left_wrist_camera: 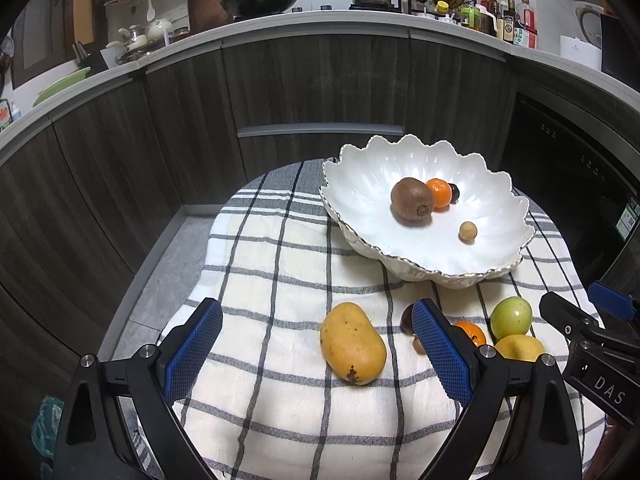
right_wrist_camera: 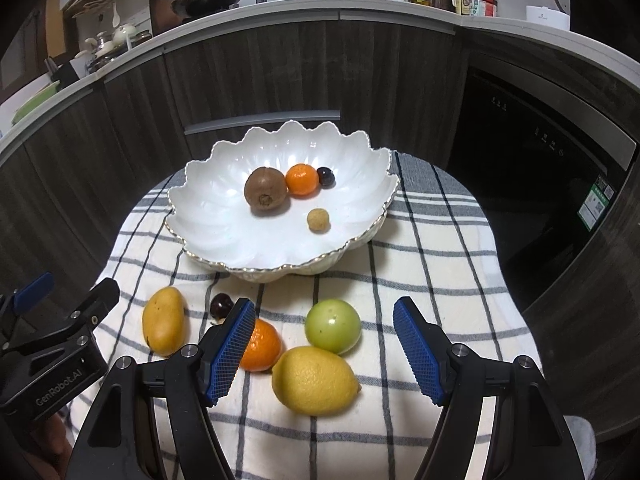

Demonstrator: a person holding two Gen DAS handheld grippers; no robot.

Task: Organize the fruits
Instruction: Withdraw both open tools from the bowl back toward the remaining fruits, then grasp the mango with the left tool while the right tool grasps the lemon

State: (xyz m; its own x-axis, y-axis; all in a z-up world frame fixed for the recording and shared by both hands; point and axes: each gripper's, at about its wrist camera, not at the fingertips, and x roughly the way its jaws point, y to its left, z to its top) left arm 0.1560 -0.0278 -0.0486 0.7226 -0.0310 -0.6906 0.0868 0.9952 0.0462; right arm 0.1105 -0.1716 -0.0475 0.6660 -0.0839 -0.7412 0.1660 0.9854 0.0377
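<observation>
A white scalloped bowl (left_wrist_camera: 360, 196) (right_wrist_camera: 208, 216) sits on a checked cloth and holds a kiwi (right_wrist_camera: 265, 189), a mandarin (right_wrist_camera: 302, 179), a dark cherry (right_wrist_camera: 326, 177) and a small tan longan (right_wrist_camera: 319, 220). On the cloth lie a mango (left_wrist_camera: 353, 343) (right_wrist_camera: 164, 320), a cherry (right_wrist_camera: 221, 305), a mandarin (right_wrist_camera: 262, 346), a green fruit (right_wrist_camera: 333, 325) and a lemon (right_wrist_camera: 315, 380). My left gripper (left_wrist_camera: 316, 344) is open above the mango. My right gripper (right_wrist_camera: 324, 344) is open above the lemon and green fruit.
The checked cloth (right_wrist_camera: 440, 280) covers a small round table. Dark wooden cabinets (left_wrist_camera: 312, 80) curve behind it, with a counter holding a wok (left_wrist_camera: 260, 0), a pot and bottles. A black appliance (right_wrist_camera: 540, 160) stands at the right.
</observation>
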